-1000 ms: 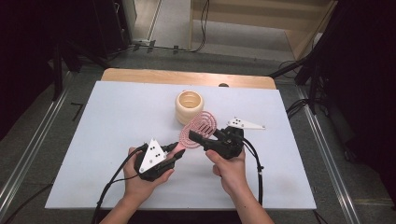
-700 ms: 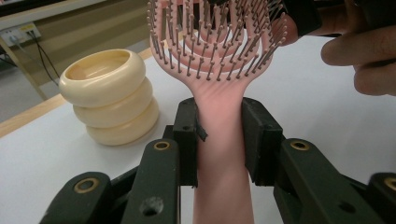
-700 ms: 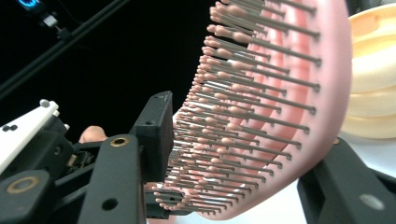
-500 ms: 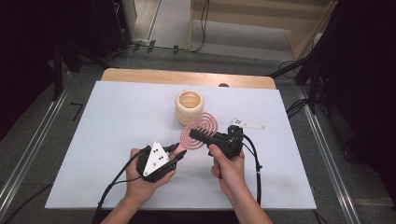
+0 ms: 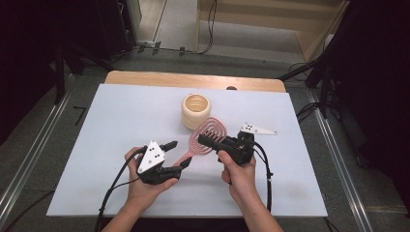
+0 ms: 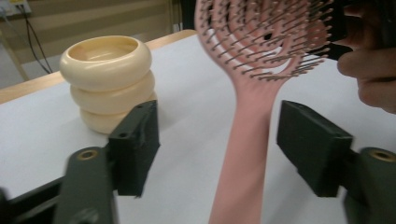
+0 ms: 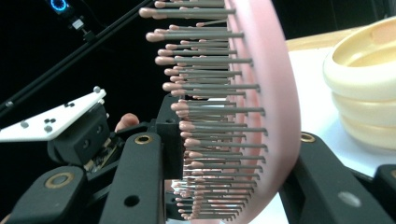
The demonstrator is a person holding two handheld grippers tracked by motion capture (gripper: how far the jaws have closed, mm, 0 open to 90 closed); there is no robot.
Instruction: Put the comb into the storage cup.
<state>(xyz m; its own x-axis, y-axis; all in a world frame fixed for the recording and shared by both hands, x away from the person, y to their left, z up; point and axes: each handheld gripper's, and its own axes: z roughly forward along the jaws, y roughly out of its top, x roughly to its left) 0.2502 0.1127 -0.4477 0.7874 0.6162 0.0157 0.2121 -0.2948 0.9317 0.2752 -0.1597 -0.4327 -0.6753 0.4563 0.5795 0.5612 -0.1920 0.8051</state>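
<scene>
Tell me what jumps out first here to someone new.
The pink plastic vented hairbrush at mid-table: the right gripper is shut on its bristled head, while the left gripper has just been opening, its jaws apart on either side of the handle. Just behind stands a cream ribbed cup of stacked rings on the white table.

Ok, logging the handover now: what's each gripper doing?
Left gripper: jaws just opened, brush handle between them, ungripped.
Right gripper: shut on the pink hairbrush, clamping its head.
</scene>
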